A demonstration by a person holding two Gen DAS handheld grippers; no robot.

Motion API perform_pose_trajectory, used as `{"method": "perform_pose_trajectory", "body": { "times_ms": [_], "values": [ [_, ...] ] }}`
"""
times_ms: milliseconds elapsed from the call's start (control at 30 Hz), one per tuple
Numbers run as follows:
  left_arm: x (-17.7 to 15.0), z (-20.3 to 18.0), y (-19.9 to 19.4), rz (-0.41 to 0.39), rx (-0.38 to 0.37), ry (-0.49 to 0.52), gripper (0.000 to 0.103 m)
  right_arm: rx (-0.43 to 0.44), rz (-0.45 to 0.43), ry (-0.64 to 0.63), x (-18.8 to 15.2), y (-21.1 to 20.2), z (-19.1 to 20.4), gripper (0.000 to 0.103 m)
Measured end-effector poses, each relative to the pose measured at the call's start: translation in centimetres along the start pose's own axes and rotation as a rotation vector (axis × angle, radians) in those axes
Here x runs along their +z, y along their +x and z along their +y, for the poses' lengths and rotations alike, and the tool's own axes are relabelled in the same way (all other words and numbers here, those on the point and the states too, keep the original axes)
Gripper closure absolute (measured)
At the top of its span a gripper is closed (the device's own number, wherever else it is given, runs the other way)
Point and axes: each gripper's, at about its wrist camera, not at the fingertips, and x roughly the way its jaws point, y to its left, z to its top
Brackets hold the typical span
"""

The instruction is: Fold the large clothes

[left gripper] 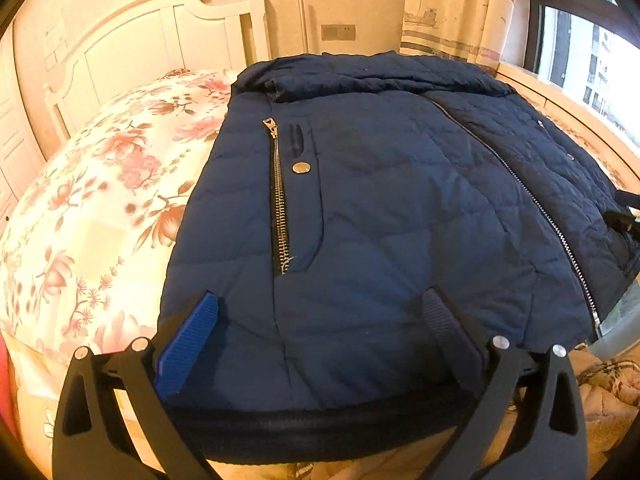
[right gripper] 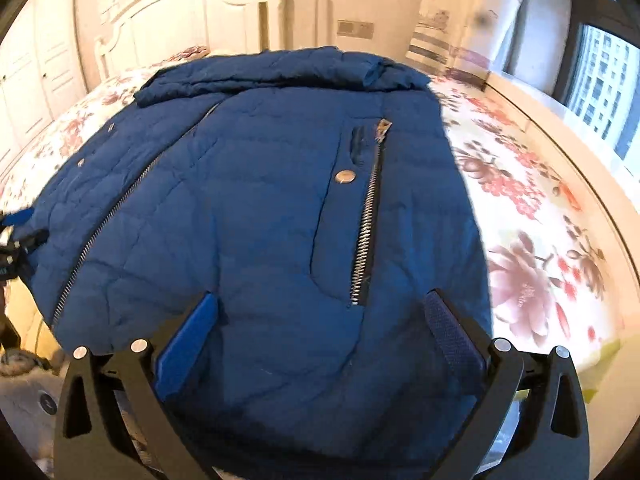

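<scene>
A navy quilted jacket (left gripper: 380, 200) lies front-up on a bed, collar at the far end and main zipper (left gripper: 528, 196) closed. Its left pocket zipper (left gripper: 280, 204) and snap show in the left wrist view. My left gripper (left gripper: 320, 312) is open, its blue-padded fingers (left gripper: 188, 344) spread wide over the jacket's near left hem. The right wrist view has the same jacket (right gripper: 248, 208) with its right pocket zipper (right gripper: 368, 220). My right gripper (right gripper: 320, 312) is open too, fingers (right gripper: 452, 332) wide apart above the near right hem. Neither holds cloth.
The floral bedspread (left gripper: 100, 208) extends left of the jacket and also right of it, where the bedspread (right gripper: 532, 240) runs to the bed's edge. A white headboard (left gripper: 160, 36) stands at the far end. Curtains (left gripper: 452, 8) and a window (right gripper: 604, 88) line the right side.
</scene>
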Motion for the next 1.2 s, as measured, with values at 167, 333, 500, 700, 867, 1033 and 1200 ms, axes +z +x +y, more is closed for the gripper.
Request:
{"method": "perform_pose_trajectory", "body": {
  "times_ms": [167,333,500,700,867,1033,1200],
  "values": [
    [-0.2,0.0,-0.1,-0.005,0.001,-0.002,0.002,0.037,-0.040,-0.093,0.3,-0.2,2.7,0.004],
    [-0.3,0.1,0.0,-0.007,-0.009,-0.005,0.002,0.051,-0.025,-0.092,-0.9,2.0,2.8,0.004],
    [-0.5,0.9,-1.2,-0.028,-0.029,-0.042,0.002,0.003,-0.029,-0.071,-0.1,0.1,1.0,0.004],
    [-2.4,3.8,-3.0,-0.070,-0.045,-0.094,0.002,-0.059,-0.009,0.051,-2.6,-0.6,-4.6,0.004],
    [-2.8,6.0,-2.6,-0.042,-0.071,-0.183,0.002,0.027,-0.018,0.163,-4.5,-1.1,-7.3,0.004],
    [-2.8,4.2,-2.2,-0.033,-0.064,-0.114,0.003,0.021,-0.010,0.102,-4.8,-0.9,-5.8,0.004],
    [-2.7,3.0,-1.9,-0.045,-0.035,-0.074,0.012,-0.009,-0.067,0.033,-4.3,-0.7,-3.5,0.020]
  ]
}}
